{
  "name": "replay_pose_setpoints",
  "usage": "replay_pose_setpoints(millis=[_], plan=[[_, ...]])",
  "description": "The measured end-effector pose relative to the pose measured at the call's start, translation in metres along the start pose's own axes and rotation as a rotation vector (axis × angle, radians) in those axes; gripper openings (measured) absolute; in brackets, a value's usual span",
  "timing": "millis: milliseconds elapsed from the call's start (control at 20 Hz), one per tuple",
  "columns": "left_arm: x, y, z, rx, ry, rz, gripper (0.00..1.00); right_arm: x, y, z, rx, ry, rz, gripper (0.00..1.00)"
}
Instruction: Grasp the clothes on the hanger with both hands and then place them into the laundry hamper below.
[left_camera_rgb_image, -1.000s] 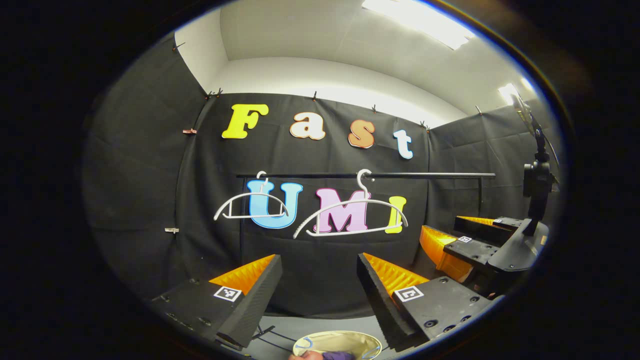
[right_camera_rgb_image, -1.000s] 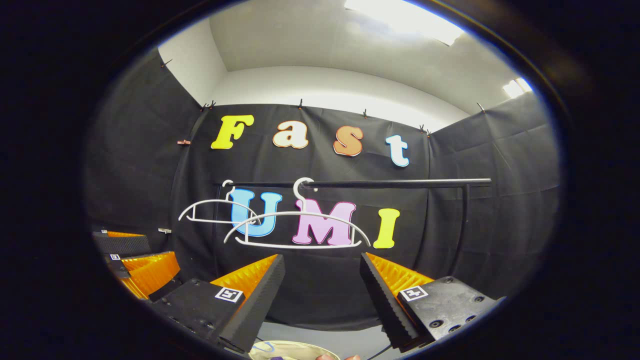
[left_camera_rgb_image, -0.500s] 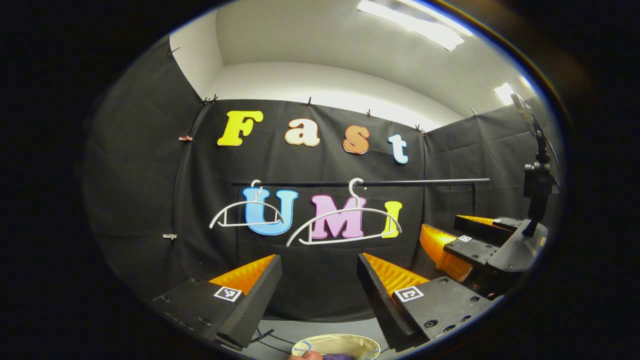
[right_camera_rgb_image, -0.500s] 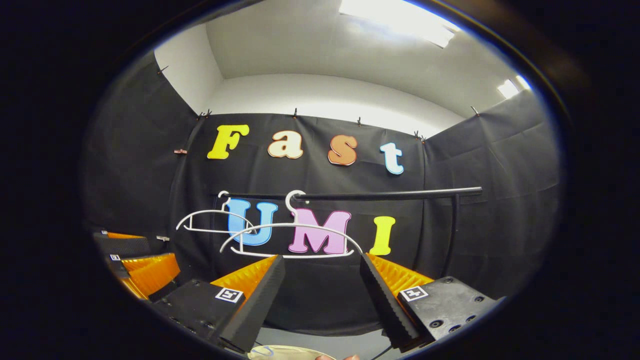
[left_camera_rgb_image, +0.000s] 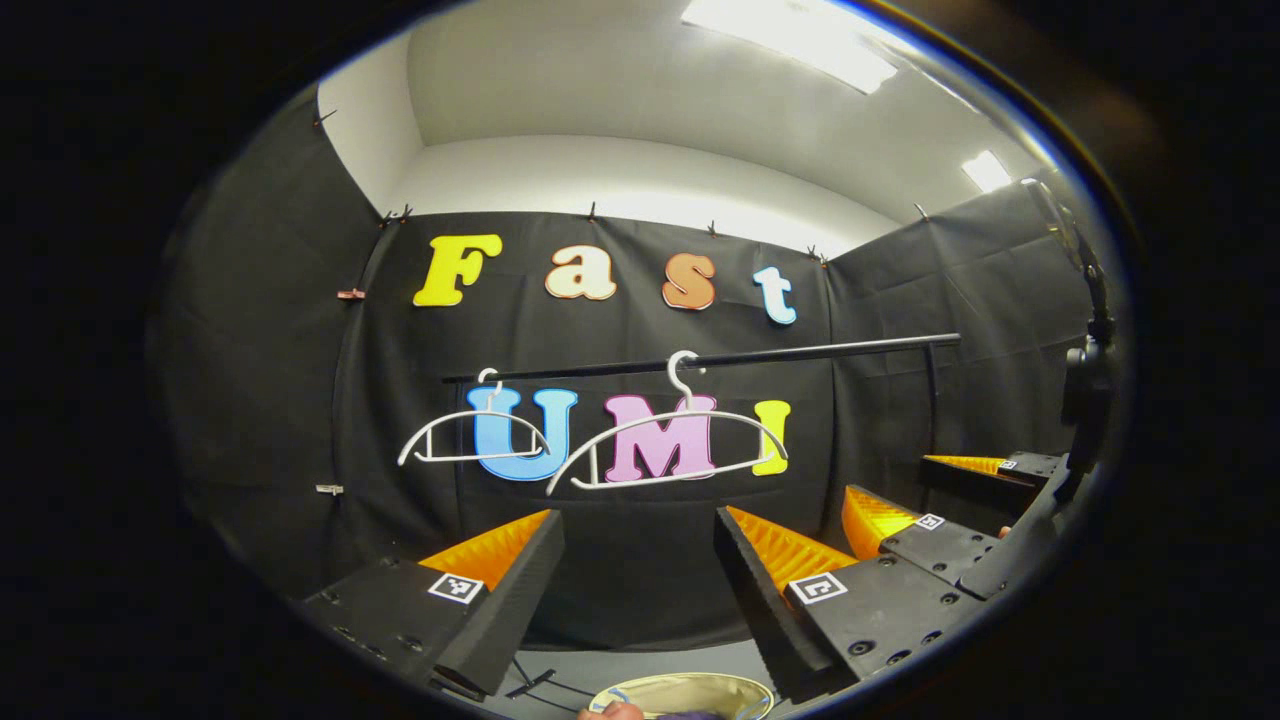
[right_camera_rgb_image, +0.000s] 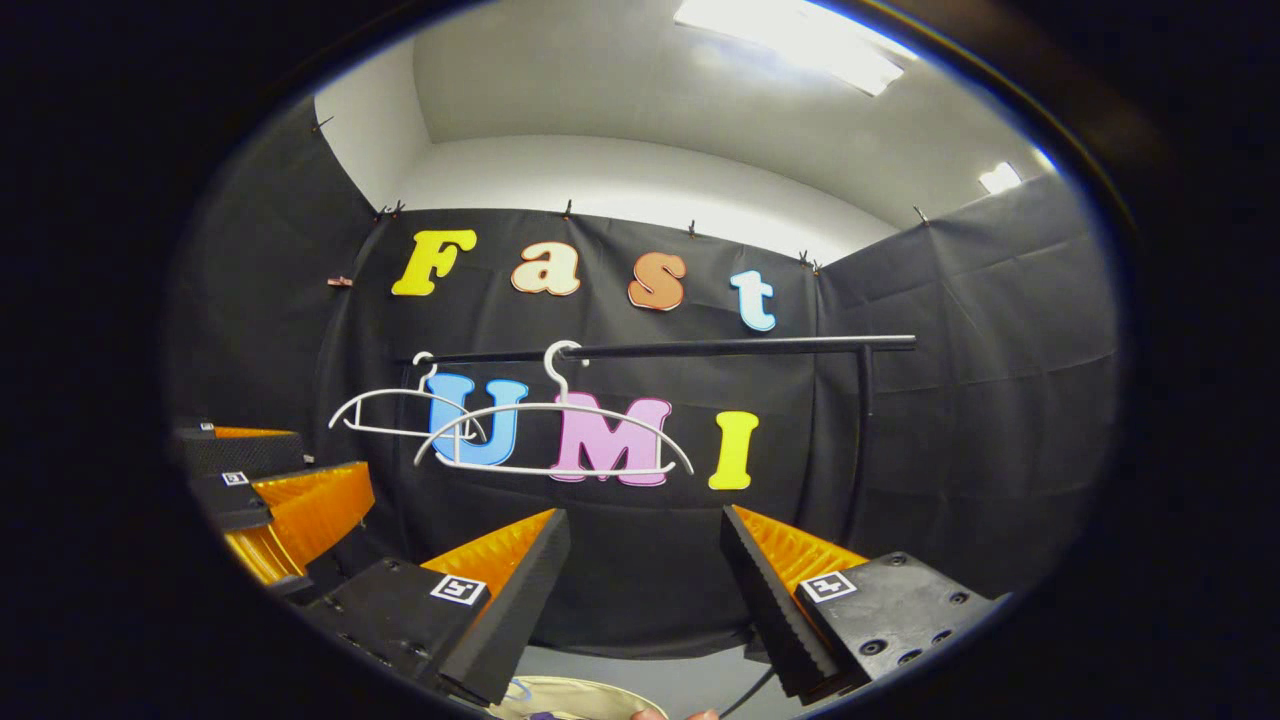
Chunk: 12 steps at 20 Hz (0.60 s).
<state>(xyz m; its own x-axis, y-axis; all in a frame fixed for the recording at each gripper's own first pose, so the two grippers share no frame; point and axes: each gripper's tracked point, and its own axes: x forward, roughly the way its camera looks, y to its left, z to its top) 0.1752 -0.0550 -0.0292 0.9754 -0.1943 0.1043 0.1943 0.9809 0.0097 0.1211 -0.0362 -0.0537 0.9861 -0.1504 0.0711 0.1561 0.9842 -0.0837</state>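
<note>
Looking along my left gripper (left_camera_rgb_image: 638, 560), I see its jaws spread wide with nothing between them; my right gripper (right_camera_rgb_image: 644, 560) is equally wide and empty. Two white plastic hangers (left_camera_rgb_image: 668, 448) hang bare on the black horizontal rail (left_camera_rgb_image: 820, 349). Directly below that rail sits the cream round fabric laundry hamper (left_camera_rgb_image: 690, 690), with a scrap of purple cloth (left_camera_rgb_image: 680, 714) at its rim, so I judge the clothes are already dropped. To finish well, I would hold both grippers apart, clear of the hangers, and draw back without snagging the hamper.
</note>
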Motion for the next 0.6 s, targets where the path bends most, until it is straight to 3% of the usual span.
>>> replay_pose_setpoints(millis=[350,600], plan=[[0.009,-0.028,0.000,0.014,0.022,-0.044,0.95,-0.005,-0.021,-0.008,0.003,0.025,-0.042,0.98],[0.005,-0.018,0.007,0.030,0.033,-0.030,0.95,-0.005,-0.005,-0.002,0.007,0.047,0.018,0.98]])
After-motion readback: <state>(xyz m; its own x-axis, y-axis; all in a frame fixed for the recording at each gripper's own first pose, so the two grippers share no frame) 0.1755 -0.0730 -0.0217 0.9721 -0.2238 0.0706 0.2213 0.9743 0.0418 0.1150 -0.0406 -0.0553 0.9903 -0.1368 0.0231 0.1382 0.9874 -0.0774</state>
